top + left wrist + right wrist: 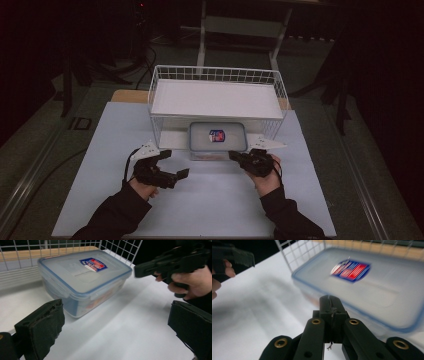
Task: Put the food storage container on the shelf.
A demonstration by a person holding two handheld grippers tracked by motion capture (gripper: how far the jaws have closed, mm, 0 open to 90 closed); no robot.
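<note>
A clear plastic container with a blue-rimmed lid and a red-and-blue label sits on the white mat, under the shelf of a white wire rack, its front end sticking out. My left gripper is open to the container's front left, jaws wide apart and nothing between them. In the left gripper view the container lies ahead of that gripper. My right gripper is shut and empty, its tip close to the container's front right corner. The right gripper view shows the tip just before the lid.
The white mat covers the table in front of the rack. The rack's wire sides flank the container. The other hand's gripper shows at the upper right of the left gripper view. The surroundings are dark floor.
</note>
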